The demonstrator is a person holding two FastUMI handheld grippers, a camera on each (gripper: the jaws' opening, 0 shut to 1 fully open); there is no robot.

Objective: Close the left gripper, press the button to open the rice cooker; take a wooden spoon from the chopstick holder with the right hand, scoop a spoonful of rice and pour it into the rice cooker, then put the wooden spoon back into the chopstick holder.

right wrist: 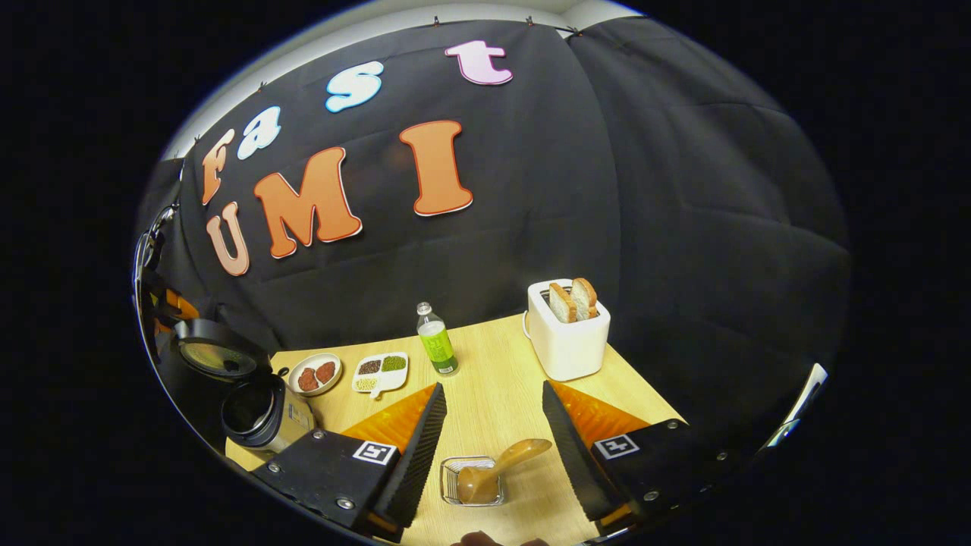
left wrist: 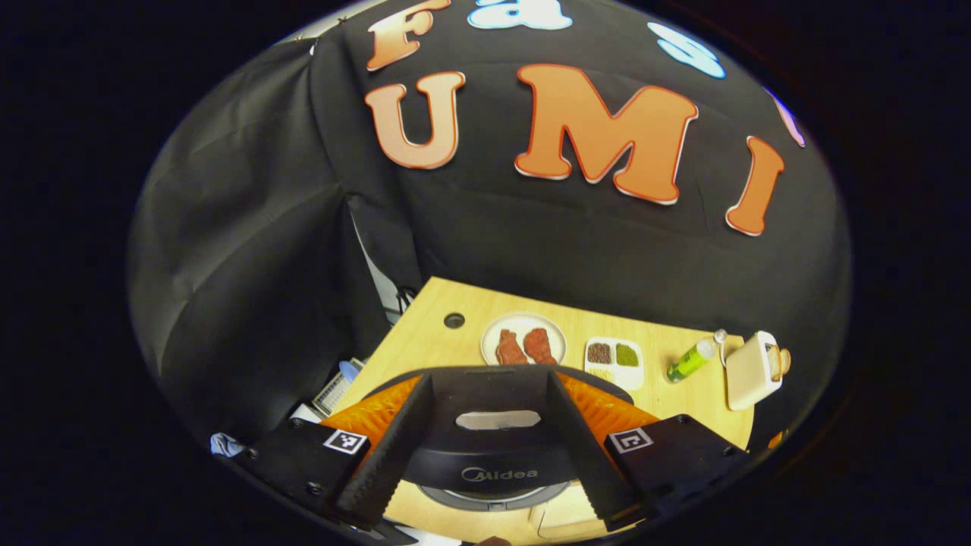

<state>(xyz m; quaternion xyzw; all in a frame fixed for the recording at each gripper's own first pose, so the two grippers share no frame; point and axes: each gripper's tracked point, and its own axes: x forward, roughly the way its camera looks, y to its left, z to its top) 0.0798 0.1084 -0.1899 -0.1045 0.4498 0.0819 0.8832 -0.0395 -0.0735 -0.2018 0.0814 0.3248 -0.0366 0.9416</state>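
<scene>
- The pale wooden counter (right wrist: 501,394) carries everything; the right gripper view shows a bare stretch of it between that claw's fingers.
- One black rice cooker (left wrist: 497,444) sits directly under the left claw in the left gripper view, its raised lid rising between the fingers. In the right gripper view the same cooker (right wrist: 254,413) stands at the counter's far left with its round lid tipped up and back and the dark pot open.
- One white two-slot toaster (right wrist: 567,340) stands upright at the back right, with two slices of toast (right wrist: 573,300) poking out of it.
- The left claw (left wrist: 497,500) is spread wide, with a finger on either side of the cooker's front; it grips nothing.
- The right claw (right wrist: 493,455) is also spread wide and holds nothing, hovering over the spoon.
- One round white plate (left wrist: 523,339) holds two reddish-brown pieces of meat.
- One white divided tray (left wrist: 616,362) holds three heaps, dark brown, green and pale.
- One small clear square holder (right wrist: 472,481) sits between the right fingers.
- One light wooden spoon (right wrist: 497,469) rests in that holder, bowl down, with its handle slanting up towards the right finger.
- One green bottle with a clear cap (right wrist: 436,340) stands upright between tray and toaster.
</scene>
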